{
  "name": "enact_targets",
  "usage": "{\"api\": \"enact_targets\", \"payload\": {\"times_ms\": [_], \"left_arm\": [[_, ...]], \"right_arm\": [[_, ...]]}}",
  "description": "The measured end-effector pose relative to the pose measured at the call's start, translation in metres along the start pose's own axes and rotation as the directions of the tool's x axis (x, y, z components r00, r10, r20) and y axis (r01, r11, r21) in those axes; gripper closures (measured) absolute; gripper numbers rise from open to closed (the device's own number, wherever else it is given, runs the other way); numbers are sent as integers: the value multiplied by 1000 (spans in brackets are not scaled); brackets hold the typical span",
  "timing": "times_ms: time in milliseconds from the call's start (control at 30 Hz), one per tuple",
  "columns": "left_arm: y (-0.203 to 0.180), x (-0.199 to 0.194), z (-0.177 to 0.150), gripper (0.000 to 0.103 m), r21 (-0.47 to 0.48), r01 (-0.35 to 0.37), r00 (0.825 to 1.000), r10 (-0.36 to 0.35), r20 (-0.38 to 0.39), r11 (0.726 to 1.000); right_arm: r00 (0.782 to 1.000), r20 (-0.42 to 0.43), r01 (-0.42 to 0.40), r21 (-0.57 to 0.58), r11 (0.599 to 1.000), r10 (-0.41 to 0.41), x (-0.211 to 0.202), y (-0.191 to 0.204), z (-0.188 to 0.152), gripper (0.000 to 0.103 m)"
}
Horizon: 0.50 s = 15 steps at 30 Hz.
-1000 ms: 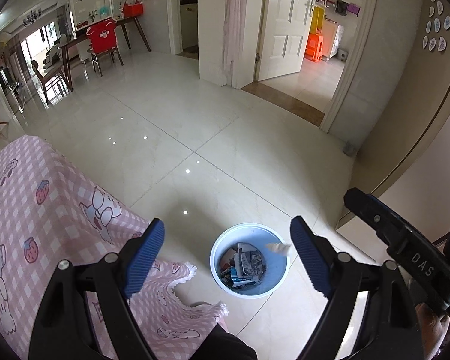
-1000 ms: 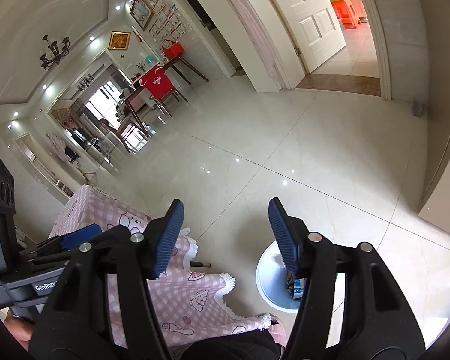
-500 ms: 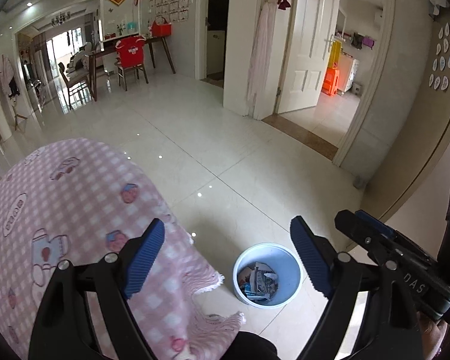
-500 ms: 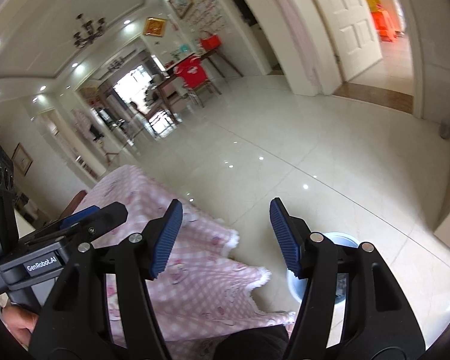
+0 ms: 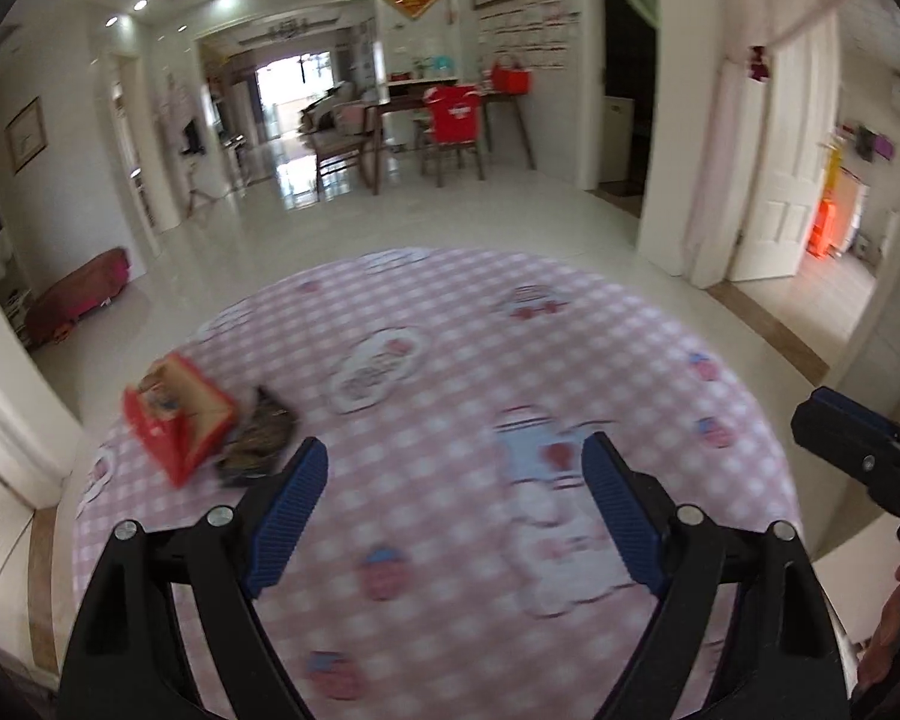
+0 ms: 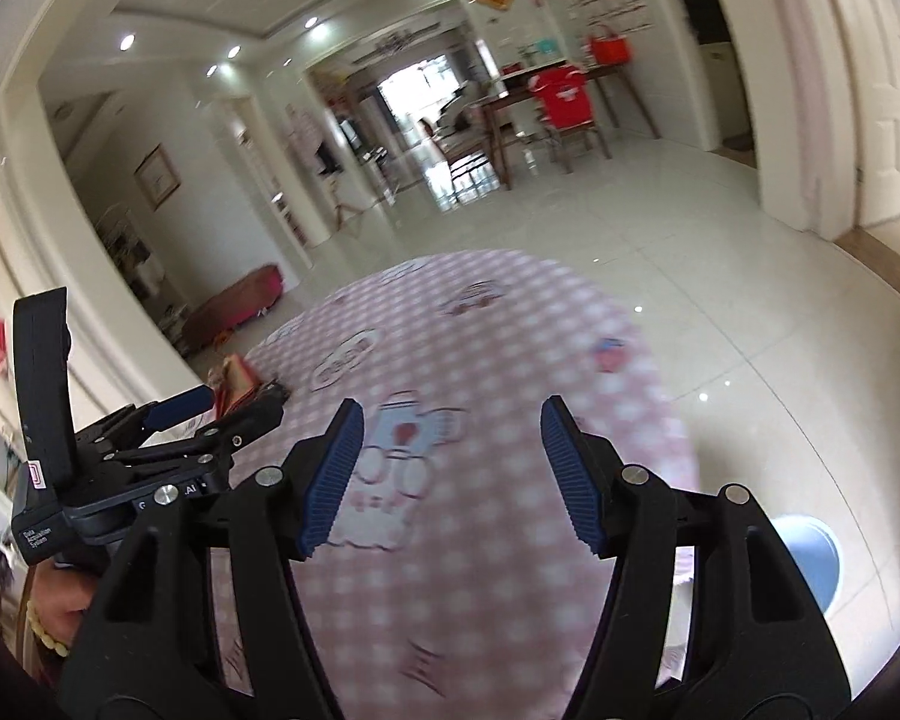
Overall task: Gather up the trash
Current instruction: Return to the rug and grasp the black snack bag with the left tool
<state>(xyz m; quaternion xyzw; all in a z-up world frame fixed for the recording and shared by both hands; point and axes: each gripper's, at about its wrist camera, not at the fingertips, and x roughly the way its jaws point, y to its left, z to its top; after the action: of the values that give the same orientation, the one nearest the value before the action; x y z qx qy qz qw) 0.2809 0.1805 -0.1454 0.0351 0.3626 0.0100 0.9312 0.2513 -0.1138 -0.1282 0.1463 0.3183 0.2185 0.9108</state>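
Two hand-held grippers are hovering over the round counter (image 5: 660,372) with its pink checked cloth, both empty: the left hand-held gripper (image 5: 455,510) is standing with its blue pads spread wide and only cloth showing between them, and the right hand-held gripper (image 6: 451,474) is standing with a narrower gap, likewise around nothing. Judgement: the jaws are being kept apart because a pickup is next, not a carry. Remaining trash is lying at the counter's left edge in the left wrist view: a red carton (image 5: 177,420), tipped on its side, and a dark crumpled wrapper (image 5: 258,438) touching it on its right, just beyond the left pad of the left hand-held gripper. Judgement: the left one is nearer this pile, so it is probably the one being lined up. The blue bin (image 6: 813,564) is sitting on the floor just past the counter's right edge, low enough for dropping things in from above. Only the right wrist view is showing this bin; it is also showing the left hand-held gripper from the side, with the carton mostly hidden behind it. Only the left wrist view is showing the carton and wrapper clearly. Both views are blurred, so fine print on the trash cannot be read.
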Motion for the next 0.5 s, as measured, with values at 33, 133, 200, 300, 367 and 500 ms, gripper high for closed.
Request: {"api": "enact_targets", "payload": {"times_ms": [33, 133, 200, 300, 367, 500], "left_arm": [[11, 3, -2, 18, -12, -13, 1000, 12, -9, 1000], [50, 18, -10, 18, -44, -44, 998, 42, -53, 998], [66, 27, -16, 18, -55, -44, 996, 40, -77, 997], [79, 42, -20, 18, -72, -54, 993, 46, -108, 996], [86, 55, -20, 18, -79, -48, 992, 38, -121, 996], [95, 75, -15, 18, -90, -30, 990, 18, -136, 995]], "right_arm": [[1000, -12, -14, -13, 1000, 13, 10, 10, 2, 42], [997, -64, -52, -51, 997, 48, 49, 42, 4, 42], [994, -93, -70, -65, 995, 64, 73, 58, 7, 42], [988, -136, -84, -79, 993, 73, 104, 71, 10, 42], [986, -154, -85, -87, 993, 71, 118, 74, 10, 42], [982, -178, -87, -86, 992, 71, 138, 78, 8, 42]]}}
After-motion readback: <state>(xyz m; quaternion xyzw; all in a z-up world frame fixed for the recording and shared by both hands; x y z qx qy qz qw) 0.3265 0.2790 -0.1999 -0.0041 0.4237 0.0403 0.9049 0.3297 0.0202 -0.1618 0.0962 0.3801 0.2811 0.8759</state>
